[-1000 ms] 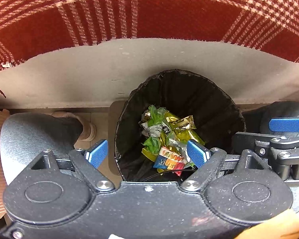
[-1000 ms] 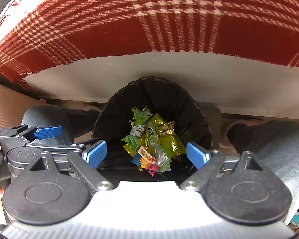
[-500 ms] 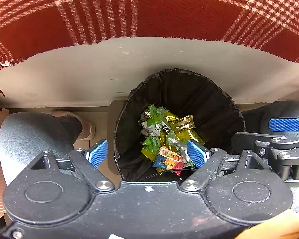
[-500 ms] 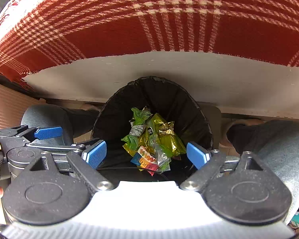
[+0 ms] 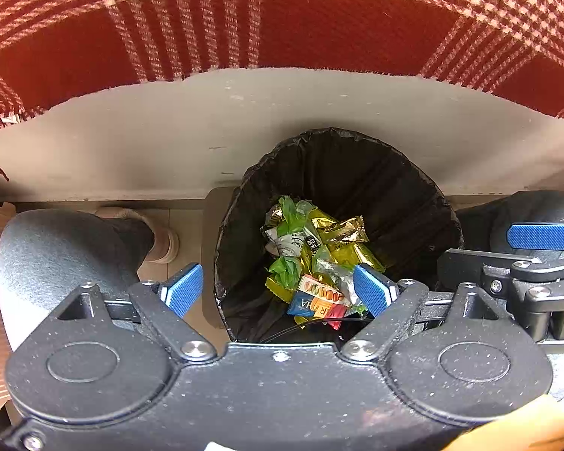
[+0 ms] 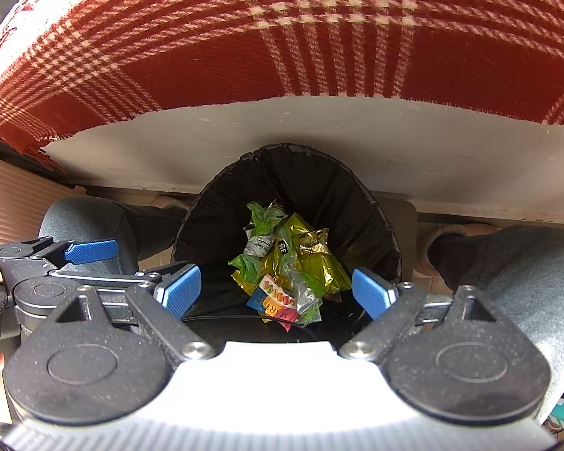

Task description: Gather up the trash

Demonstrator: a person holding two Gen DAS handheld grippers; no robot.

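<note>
A round bin [image 5: 425, 195] lined with a crinkled black bag sat on the floor below a white table edge [image 5: 282, 120] draped in red plaid cloth [image 5: 282, 11]. Inside lay crumpled wrappers [image 5: 316, 251], gold foil, green and silver; lettering unreadable. Left gripper [image 5: 282, 289] and right gripper [image 6: 278, 291] hung above, both wide and empty.

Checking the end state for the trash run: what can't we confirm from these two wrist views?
- Near wall of the bin: left wrist view, hidden by the left gripper body.
- Wrappers lower in the pile: right wrist view, covered by the top ones.
- Blanket top: both views, cut off by the frame.
- Wrapper print: too small.
</note>
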